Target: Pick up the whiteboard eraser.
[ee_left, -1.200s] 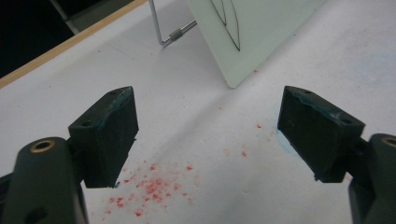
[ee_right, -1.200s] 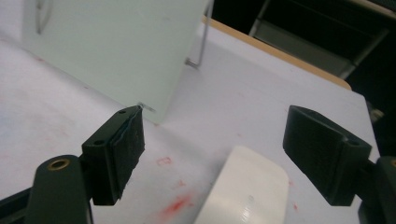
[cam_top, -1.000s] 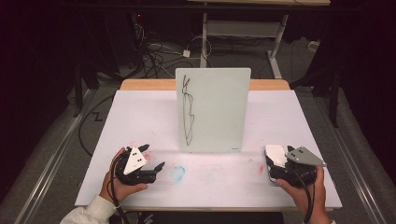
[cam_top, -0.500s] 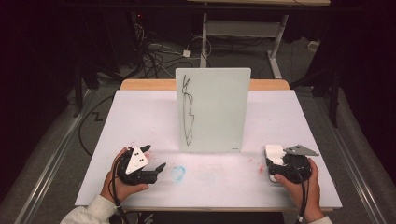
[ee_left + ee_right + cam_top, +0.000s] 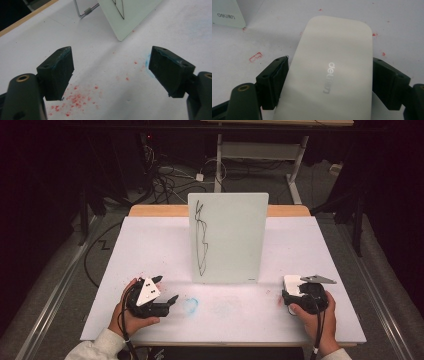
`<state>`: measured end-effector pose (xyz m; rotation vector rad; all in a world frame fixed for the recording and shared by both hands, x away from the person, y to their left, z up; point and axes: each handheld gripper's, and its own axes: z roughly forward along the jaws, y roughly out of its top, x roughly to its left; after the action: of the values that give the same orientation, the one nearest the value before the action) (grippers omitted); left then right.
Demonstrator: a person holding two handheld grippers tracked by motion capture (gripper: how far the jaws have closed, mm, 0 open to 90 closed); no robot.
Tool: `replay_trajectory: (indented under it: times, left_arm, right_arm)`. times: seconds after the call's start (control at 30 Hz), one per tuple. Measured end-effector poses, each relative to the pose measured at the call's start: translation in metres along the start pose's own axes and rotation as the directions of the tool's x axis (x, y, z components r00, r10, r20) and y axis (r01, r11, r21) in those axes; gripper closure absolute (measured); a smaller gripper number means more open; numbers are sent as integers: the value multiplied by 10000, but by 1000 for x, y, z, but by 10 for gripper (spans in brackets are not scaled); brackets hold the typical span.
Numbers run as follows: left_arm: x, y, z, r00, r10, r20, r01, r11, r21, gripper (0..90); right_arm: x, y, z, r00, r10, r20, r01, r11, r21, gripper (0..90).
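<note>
A white board (image 5: 227, 237) stands upright mid-table with a black scribble on its left half. Its lower corner reaches into the left gripper view (image 5: 130, 15). A white eraser (image 5: 292, 284) with silver lettering lies low over the table at the right. My right gripper (image 5: 289, 300) is shut on the eraser (image 5: 332, 45), with a pad against each long side (image 5: 329, 62). Those jaws have just been opening a little with the eraser still between them. My left gripper (image 5: 167, 288) rests at the front left, open with nothing between its jaws (image 5: 111, 53).
The white table (image 5: 150, 245) has a wooden far edge. A blue smear (image 5: 190, 305) lies between my hands, and red specks (image 5: 75, 97) dot the surface under the left gripper. A wire stand (image 5: 86, 11) props the board. Cables and desk legs lie beyond the table.
My right hand has sunk a little toward the table with the eraser, and its grey top plate now looks flatter. The left hand has not moved.
</note>
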<state>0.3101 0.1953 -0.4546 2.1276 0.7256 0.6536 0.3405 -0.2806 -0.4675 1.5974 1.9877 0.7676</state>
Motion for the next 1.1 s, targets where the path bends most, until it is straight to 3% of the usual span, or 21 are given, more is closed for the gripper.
replay_trajectory:
  times: [0.1,0.23,0.47,0.7,0.9,1.03,1.1]
  left_arm:
    - [0,0,0,10000,37,-6,-37,10000,40,197]
    - [0,0,0,10000,-1,-13,1,10000,24,197]
    - [0,0,0,10000,10,-3,-10,10000,45,197]
    - [0,0,1,10000,33,-4,-33,10000,73,197]
    - [1,0,0,10000,24,-27,-24,10000,34,197]
    - [1,0,1,10000,30,-37,-30,10000,62,197]
    - [2,0,1,10000,-9,-65,9,10000,75,197]
  right_arm:
    - [2,0,-2,9998,199,-46,-199,9998,-94,296]
    - [3,0,-2,9998,206,27,-206,9998,-81,300]
    - [2,2,-3,9999,-118,-70,117,9999,-112,306]
    - [0,8,-12,9982,-587,-148,576,9963,-633,308]
    - [2,16,-21,9936,-1069,-375,1011,9860,-1323,308]
    - [5,24,-31,9872,-1578,-218,1509,9702,-1898,308]
    - [6,29,-34,9843,-1724,-374,1610,9644,-2097,308]
